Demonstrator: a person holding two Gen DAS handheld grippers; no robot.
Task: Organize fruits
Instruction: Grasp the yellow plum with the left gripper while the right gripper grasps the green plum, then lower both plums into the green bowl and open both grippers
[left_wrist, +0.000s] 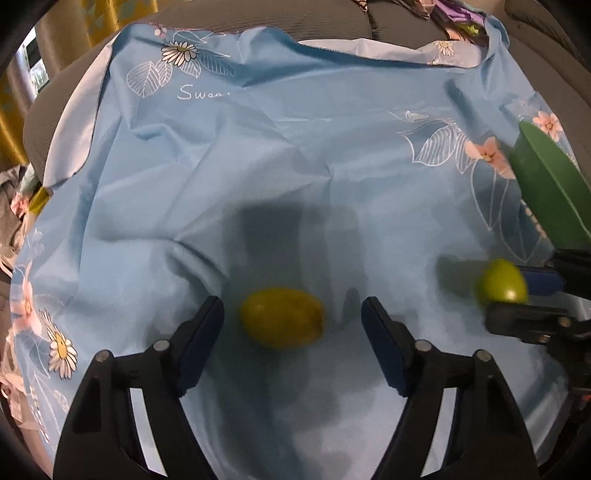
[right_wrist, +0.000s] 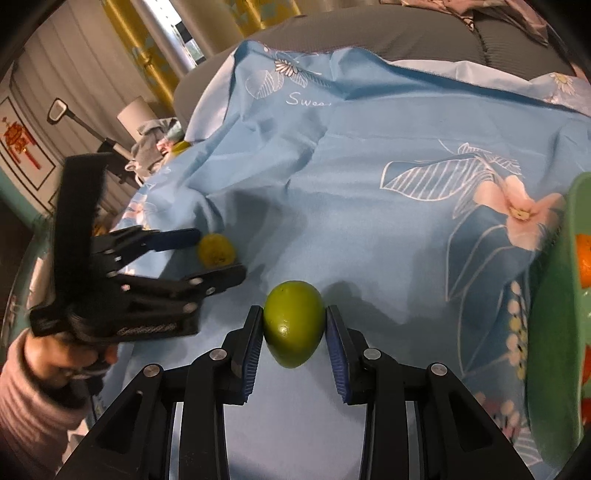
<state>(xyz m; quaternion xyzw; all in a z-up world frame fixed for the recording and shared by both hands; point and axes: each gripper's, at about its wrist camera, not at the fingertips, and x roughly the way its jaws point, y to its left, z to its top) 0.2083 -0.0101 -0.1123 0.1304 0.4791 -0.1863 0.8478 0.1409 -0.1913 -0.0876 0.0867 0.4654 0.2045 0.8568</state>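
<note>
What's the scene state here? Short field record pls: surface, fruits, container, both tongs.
surface: light blue floral cloth
fruit 1: yellow oval fruit, on the cloth between the open left tongs, pads not touching
fruit 2: green egg-shaped fruit, clamped in the right tongs
container: green plastic bowl at right, orange fruit inside

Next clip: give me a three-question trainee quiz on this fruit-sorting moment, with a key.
1. True or false: the right tool grips the green fruit.
2. The yellow fruit is: A) clamped by the left tool, B) between its open pads, untouched, C) in the green bowl.
3. What covers the work surface?

Key:
1. True.
2. B.
3. A light blue floral cloth.
</note>
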